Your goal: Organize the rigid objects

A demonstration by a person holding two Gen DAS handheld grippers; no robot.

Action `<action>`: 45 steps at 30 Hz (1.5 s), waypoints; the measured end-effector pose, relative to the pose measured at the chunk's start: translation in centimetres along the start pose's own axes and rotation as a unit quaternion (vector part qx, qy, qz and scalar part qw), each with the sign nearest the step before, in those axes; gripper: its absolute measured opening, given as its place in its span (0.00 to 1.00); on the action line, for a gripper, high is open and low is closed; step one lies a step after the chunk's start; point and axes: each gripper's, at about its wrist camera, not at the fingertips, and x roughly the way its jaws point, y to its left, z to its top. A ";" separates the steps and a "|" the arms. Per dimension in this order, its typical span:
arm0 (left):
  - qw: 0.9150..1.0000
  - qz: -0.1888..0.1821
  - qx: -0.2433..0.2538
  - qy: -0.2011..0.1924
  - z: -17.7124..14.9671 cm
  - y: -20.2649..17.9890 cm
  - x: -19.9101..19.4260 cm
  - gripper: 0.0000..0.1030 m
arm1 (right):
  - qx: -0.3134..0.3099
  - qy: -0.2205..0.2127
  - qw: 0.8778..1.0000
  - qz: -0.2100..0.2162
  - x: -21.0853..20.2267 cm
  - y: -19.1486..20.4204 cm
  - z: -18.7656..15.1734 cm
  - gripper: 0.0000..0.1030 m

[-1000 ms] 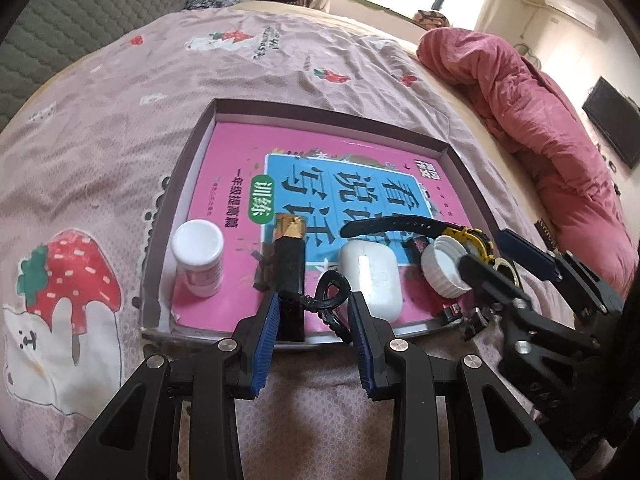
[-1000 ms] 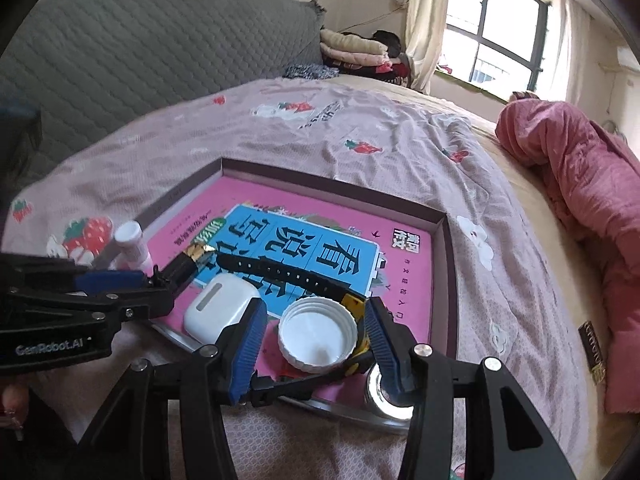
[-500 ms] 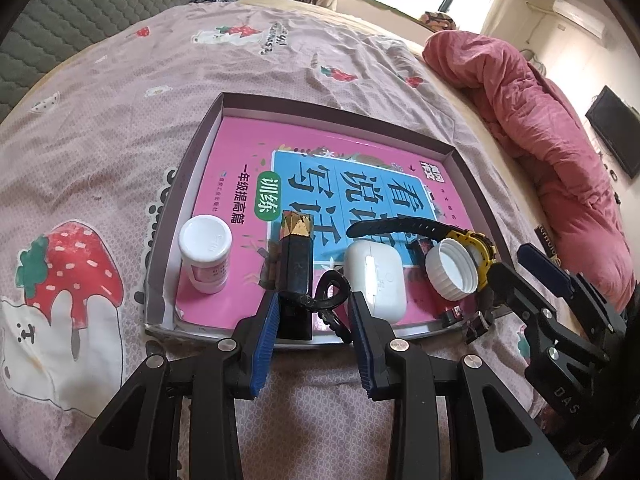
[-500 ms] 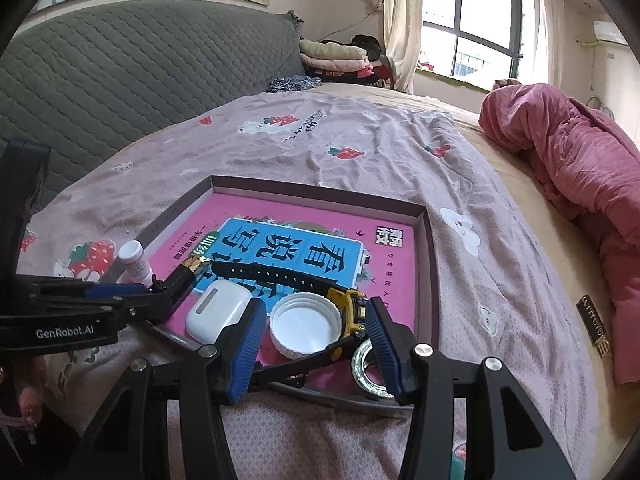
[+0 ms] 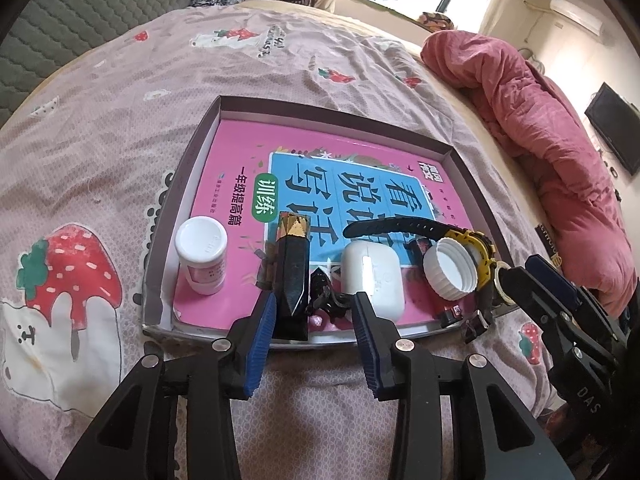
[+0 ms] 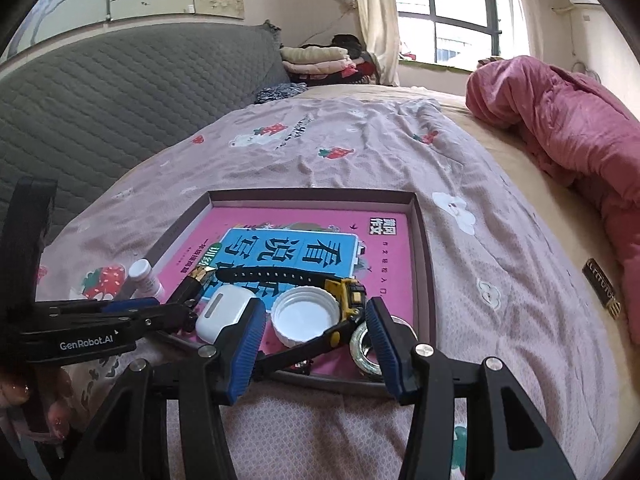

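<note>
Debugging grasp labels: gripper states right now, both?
Left gripper: jaws opening, pads off the black clip.
Right gripper: open, holding nothing.

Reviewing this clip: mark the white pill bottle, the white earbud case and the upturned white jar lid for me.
white pill bottle [image 5: 202, 240], left wrist view, on its flat cap.
white earbud case [image 5: 372, 276], left wrist view, on its top face.
white jar lid [image 6: 304, 317], right wrist view, on its hollow inside.

Tape roll [image 6: 365, 347] half behind claw pad

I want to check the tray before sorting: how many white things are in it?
3: a white bottle at the tray's left, an earbud case near the middle, a white lid by the watch. Others may be hidden.
</note>
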 end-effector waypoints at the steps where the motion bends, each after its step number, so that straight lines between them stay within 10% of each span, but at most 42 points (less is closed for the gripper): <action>1: 1.000 0.000 0.001 0.000 0.0 -0.1 -0.1 0.42 | 0.002 -0.002 1.000 0.000 -0.1 0.0 0.0 0.51; 27: 0.998 0.025 0.034 -0.053 -1.6 -1.6 -5.8 0.65 | 0.018 -0.045 0.999 -0.004 -5.7 2.3 -1.2 0.54; 45: 0.994 0.075 0.064 -0.044 -6.8 -2.5 -7.6 0.74 | 0.047 0.000 0.998 -0.048 -6.7 2.4 -5.4 0.54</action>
